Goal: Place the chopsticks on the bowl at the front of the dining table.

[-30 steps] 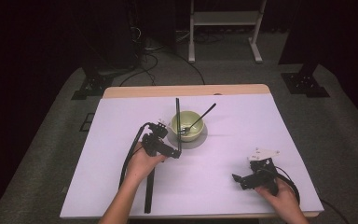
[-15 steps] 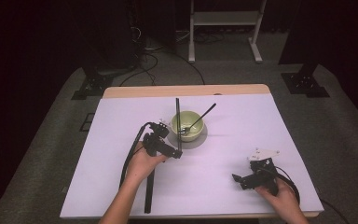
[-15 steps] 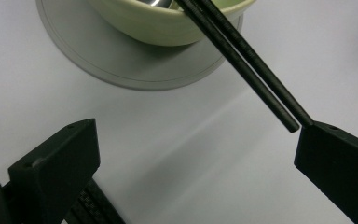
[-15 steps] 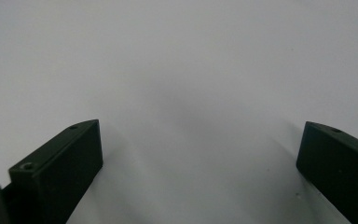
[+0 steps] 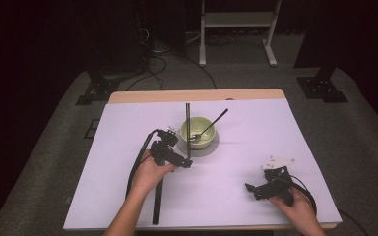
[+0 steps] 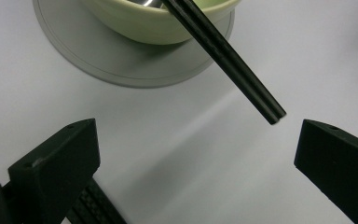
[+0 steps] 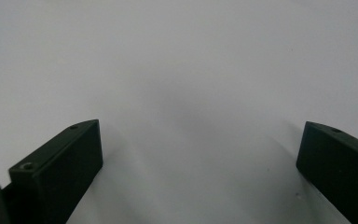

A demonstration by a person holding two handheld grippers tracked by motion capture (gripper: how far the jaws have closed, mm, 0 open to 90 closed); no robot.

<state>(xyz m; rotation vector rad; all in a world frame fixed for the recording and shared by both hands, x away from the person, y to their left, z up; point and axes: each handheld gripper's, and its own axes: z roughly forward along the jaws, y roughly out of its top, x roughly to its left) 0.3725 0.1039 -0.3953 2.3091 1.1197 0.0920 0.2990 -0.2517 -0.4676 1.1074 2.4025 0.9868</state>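
Observation:
A pale green bowl stands on a round grey mat in the middle of the white table, with a black-handled utensil leaning out to its far right. A thin black rod crosses the bowl's left side. In the left gripper view the rod's near end lies ahead of the open jaws, nearer the right one, below the bowl. My left gripper stands open just near-left of the bowl. Over bare table at the near right, my right gripper is open and holds nothing.
A second black bar lies on the table from under the left hand toward the front edge; its ribbed end shows by the left jaw. A wooden strip edges the table's far side. Dark stands and cables sit on the floor beyond.

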